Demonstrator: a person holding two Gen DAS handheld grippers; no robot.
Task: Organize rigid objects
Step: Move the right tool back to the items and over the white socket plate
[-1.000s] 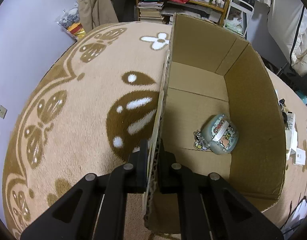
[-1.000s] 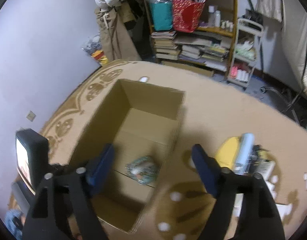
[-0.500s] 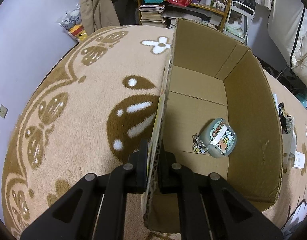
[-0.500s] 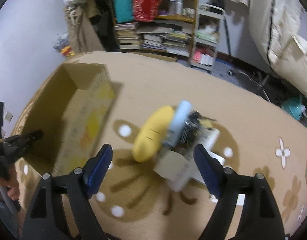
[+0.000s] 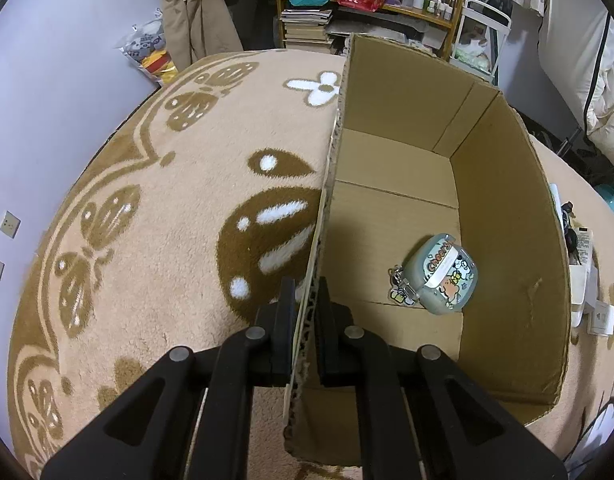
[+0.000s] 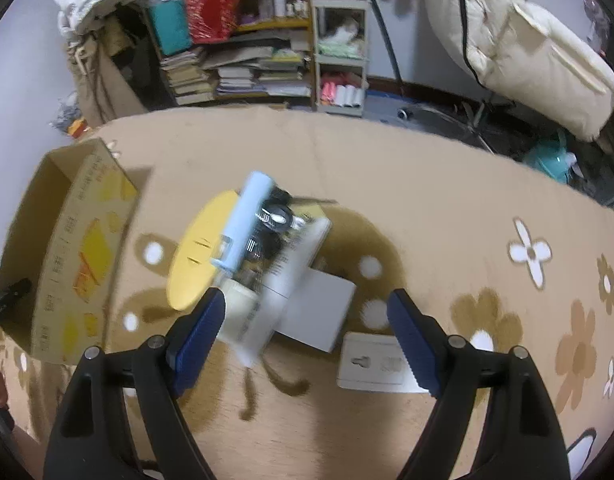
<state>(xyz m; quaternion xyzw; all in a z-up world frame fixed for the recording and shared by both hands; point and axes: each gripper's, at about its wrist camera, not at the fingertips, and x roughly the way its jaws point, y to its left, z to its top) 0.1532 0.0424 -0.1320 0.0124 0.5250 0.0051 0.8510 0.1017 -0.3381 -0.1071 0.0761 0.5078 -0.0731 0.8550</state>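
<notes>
My left gripper (image 5: pixel 305 292) is shut on the near left wall of the open cardboard box (image 5: pixel 507 216), one finger on each side of it. On the box floor lies a small grey-green case (image 5: pixel 443 280) with cartoon stickers and a keychain. In the right wrist view my right gripper (image 6: pixel 307 310) hangs open above a pile on the carpet: a yellow oval object (image 6: pixel 201 256), a pale blue cylinder (image 6: pixel 245 224), a white tube (image 6: pixel 285 280), a grey box (image 6: pixel 321 314) and a white plug adapter (image 6: pixel 377 364). The cardboard box (image 6: pixel 73 248) stands left of the pile.
A tan carpet (image 6: pixel 447 208) with brown flower patterns covers the floor. Behind it stand a shelf (image 6: pixel 243 56) of books and bags, a small white cart (image 6: pixel 341 52) and a large white cushion (image 6: pixel 527 48). A person's fingers show at the left edge in the right wrist view.
My right gripper has swung rightwards from above the box to above the pile of objects, staying open. The left gripper still holds the box wall in the same place.
</notes>
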